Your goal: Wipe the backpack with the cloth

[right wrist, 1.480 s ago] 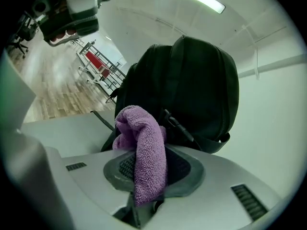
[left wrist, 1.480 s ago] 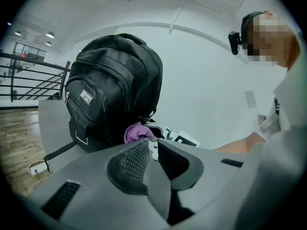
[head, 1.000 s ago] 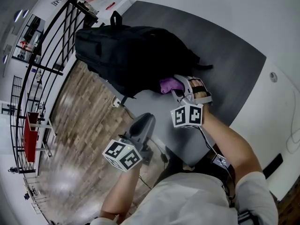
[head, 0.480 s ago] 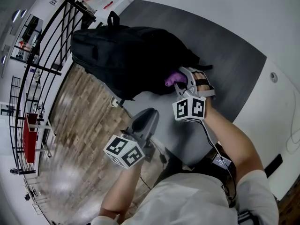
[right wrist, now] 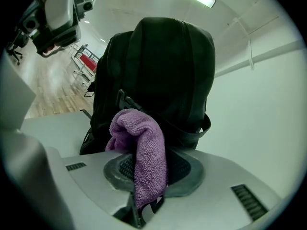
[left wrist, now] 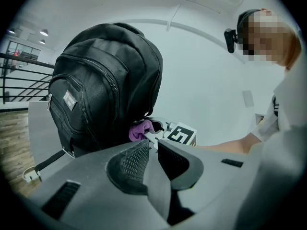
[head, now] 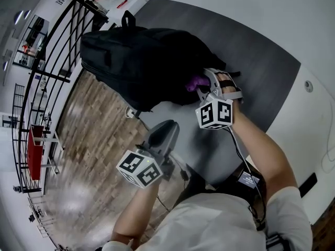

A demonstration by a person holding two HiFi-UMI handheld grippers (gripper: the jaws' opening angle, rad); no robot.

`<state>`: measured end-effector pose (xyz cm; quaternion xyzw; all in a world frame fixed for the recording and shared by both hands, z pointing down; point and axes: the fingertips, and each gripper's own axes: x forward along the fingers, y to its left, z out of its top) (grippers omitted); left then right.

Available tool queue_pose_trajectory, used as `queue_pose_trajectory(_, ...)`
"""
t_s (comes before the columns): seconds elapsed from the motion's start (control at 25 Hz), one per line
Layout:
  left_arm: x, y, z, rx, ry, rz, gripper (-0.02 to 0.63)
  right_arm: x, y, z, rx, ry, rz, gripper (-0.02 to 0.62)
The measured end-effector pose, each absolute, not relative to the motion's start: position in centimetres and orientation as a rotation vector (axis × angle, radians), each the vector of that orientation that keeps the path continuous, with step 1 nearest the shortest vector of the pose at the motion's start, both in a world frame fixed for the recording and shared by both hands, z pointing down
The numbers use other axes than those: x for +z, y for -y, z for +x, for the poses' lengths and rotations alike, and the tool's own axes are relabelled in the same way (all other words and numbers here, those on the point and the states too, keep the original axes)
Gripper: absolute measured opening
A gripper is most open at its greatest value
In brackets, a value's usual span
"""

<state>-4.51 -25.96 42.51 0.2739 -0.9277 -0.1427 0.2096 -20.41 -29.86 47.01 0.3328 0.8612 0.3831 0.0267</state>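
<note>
The black backpack [head: 141, 61] is sitting on the gray table [head: 261, 61], close to the table's edge. A small label [left wrist: 69, 99] is showing on its front pocket, but the writing on it is too tiny to read. The zips on the front are looking closed, so I cannot tell what is inside the bag.

The right gripper [head: 201, 86] is pinching the purple cloth [head: 196, 81] between its jaws. The cloth is poking out in front and pressing on the low side of the backpack, near a strap. The cube [head: 214, 114] on this gripper is showing black and white squares, not words.

The left gripper [head: 165, 129] is hanging in the air in front of the table edge, apart from the bag. Its jaws are sitting close together with only a thin gap, and nothing is between them. Its cube [head: 138, 169] is showing the same kind of squares.
</note>
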Motion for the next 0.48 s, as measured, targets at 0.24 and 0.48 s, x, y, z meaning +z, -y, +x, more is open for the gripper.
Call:
queue_pose_trajectory(0.24,42.2,26.1,-4.1,-0.404,2.579,0.769,0.041,46.9,30.0,-20.4,1.163,-2.668,1.082,0.1)
queue_pose_trajectory(0.48,42.1,25.7,-4.0,-0.403,2.587,0.764,0.041,46.9,31.2,-21.6,1.153,-2.692,1.119,0.1)
